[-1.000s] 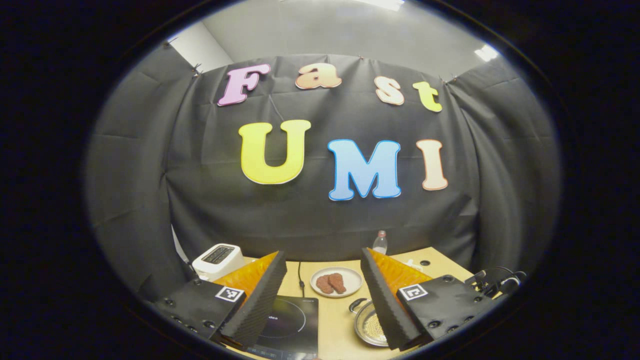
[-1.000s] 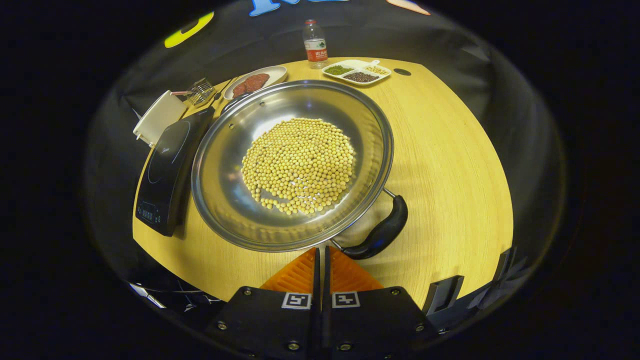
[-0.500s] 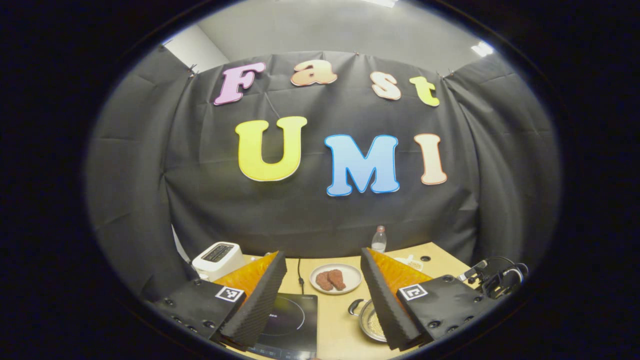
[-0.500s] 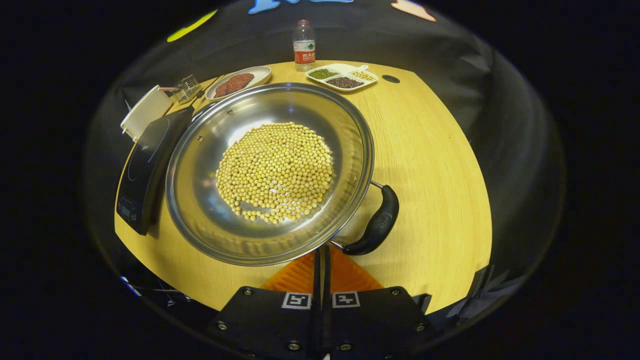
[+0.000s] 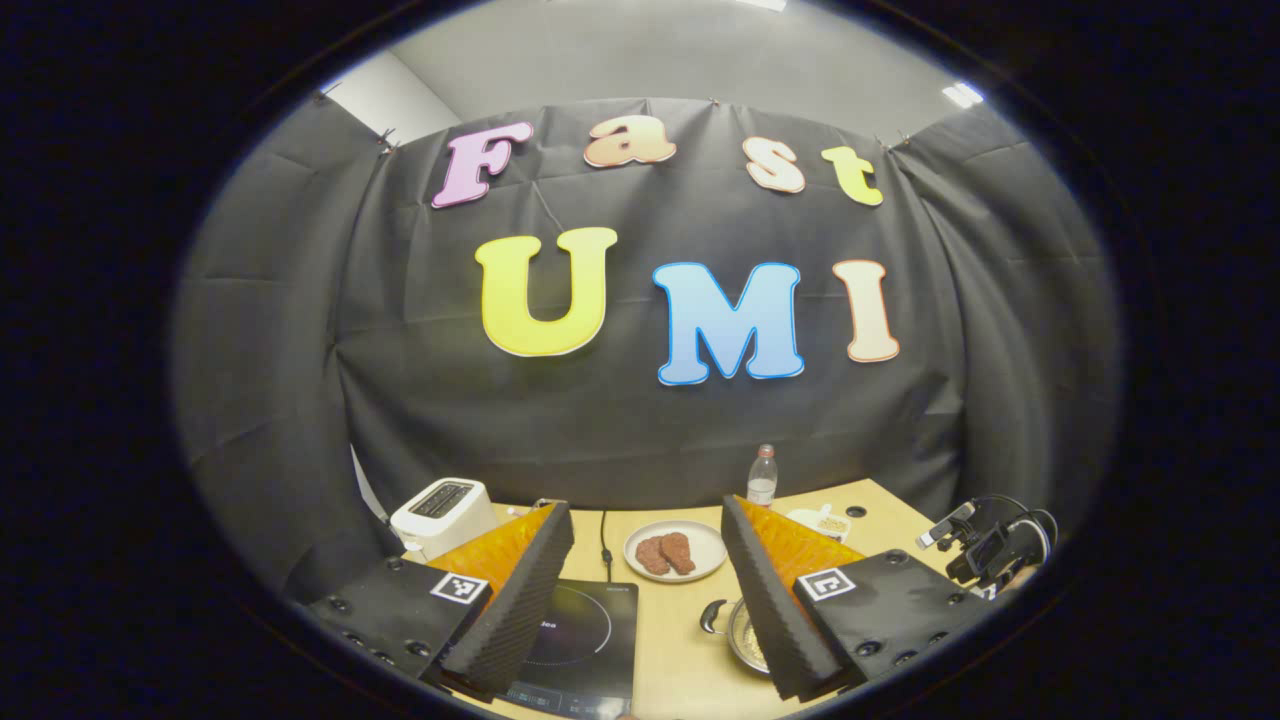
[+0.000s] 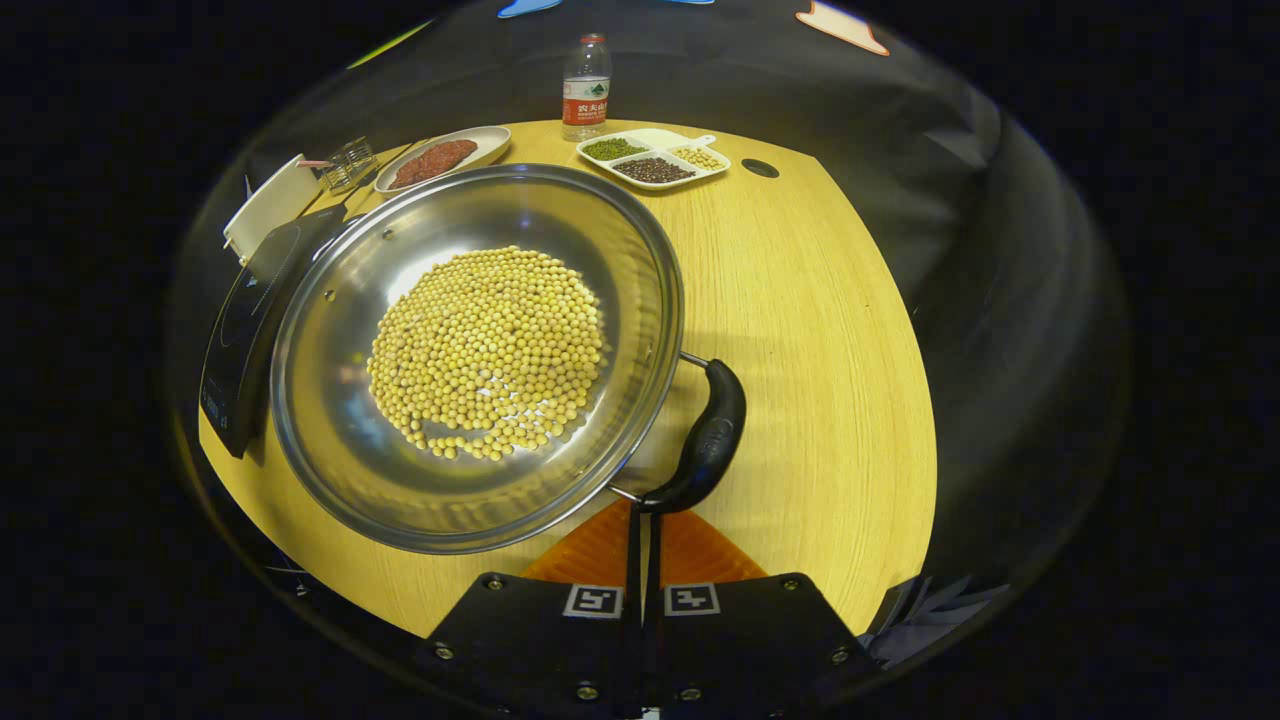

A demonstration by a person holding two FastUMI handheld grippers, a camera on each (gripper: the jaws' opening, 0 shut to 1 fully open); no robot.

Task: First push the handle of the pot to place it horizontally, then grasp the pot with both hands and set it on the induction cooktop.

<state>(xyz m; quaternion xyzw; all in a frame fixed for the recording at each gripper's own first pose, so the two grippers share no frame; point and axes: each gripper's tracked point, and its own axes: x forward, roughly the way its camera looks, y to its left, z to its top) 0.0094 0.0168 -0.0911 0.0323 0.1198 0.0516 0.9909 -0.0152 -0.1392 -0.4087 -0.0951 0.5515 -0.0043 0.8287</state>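
Round steel pot point(image 6: 330, 440), curved handle point(image 6: 708, 440)

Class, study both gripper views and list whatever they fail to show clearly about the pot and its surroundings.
- Right gripper view: the right gripper tip is tucked under the pot rim; contact with the handle is uncertain.
- Left gripper view: the left gripper, a finger hides most of the pot.
- Cooktop: partly covered by the pot.

Left gripper view faces the booth wall from afar; right gripper view looks steeply down, close over the shared light wooden table point(image 6: 830, 330).
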